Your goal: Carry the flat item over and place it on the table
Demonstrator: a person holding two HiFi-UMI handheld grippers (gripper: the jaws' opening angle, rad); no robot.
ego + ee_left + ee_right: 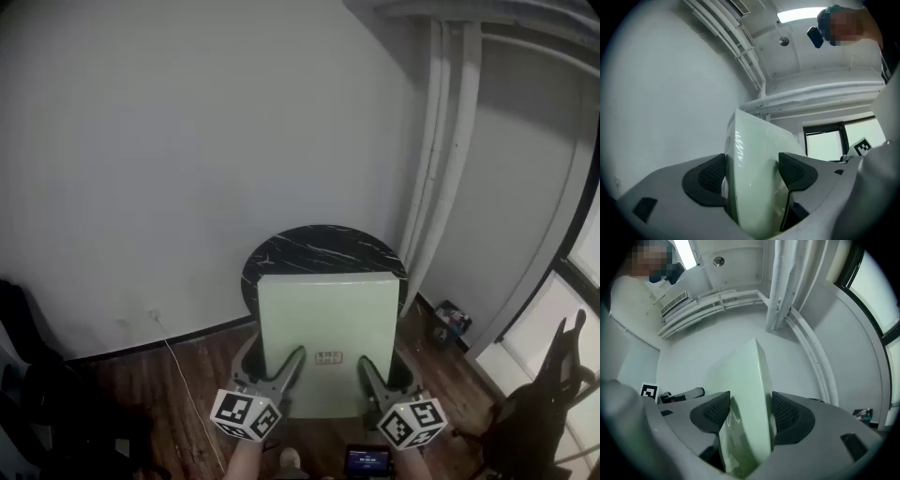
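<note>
Now, a glossy pale-green panel (328, 319) — my left gripper (752, 171) and right gripper (749, 409) pinch its edge. Past it: black marble table (319, 248), white wall (187, 141).

Pale green flat item (328, 323), aloft, overlapping round black marbled table (319, 248)

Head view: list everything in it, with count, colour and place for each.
board: one, pale green, held up in front of the table
table: one, round black marbled top, by the wall
wall: one, white, behind the table
pipes: a few, white, up the corner at right
cable: one, white, on the wooden floor at left
chair: one, black, lower right
left gripper: one, grey, shut on the board's near edge
right gripper: one, grey, shut on the same edge
</note>
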